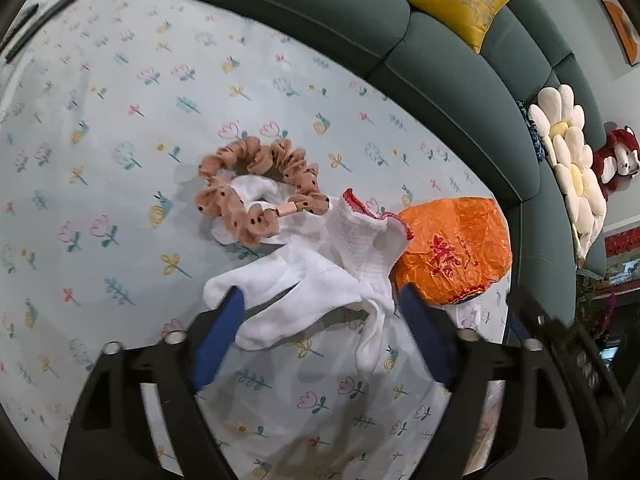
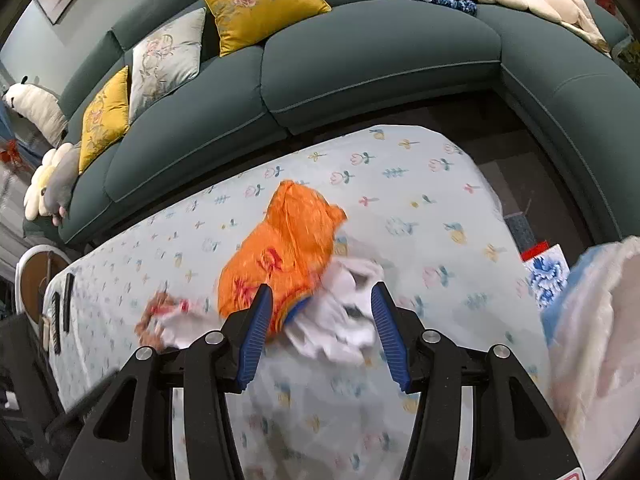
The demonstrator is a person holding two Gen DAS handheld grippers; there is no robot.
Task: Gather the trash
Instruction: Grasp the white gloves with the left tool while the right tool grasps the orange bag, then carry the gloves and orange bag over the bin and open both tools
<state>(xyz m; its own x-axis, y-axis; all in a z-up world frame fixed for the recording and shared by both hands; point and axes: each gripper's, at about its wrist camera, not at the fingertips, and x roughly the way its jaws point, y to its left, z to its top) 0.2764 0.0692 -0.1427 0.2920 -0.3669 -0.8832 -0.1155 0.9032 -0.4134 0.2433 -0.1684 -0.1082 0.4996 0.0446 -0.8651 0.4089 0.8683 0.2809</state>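
While your left gripper [image 1: 320, 308] hangs low over the counter [image 1: 120, 120], its jaws stand wide apart, bracketing a white glove [image 1: 304, 292] without closing on it. Take the orange foil wrapper [image 1: 452, 248] as landmark: the glove's red-trimmed cuff [image 1: 372, 236] touches the wrapper's side nearer the centre of the counter, and a tan dotted scrunchie [image 1: 256, 188] lies beyond the glove, near but apart from the wrapper, partly on white fabric. Your right gripper [image 2: 320, 312] also has its jaws spread and empty; the same wrapper [image 2: 284, 256] sits just ahead of its left finger, with crumpled white fabric [image 2: 340, 312] between the fingers, blurred. A green sofa [image 2: 360, 60] curves behind the counter.
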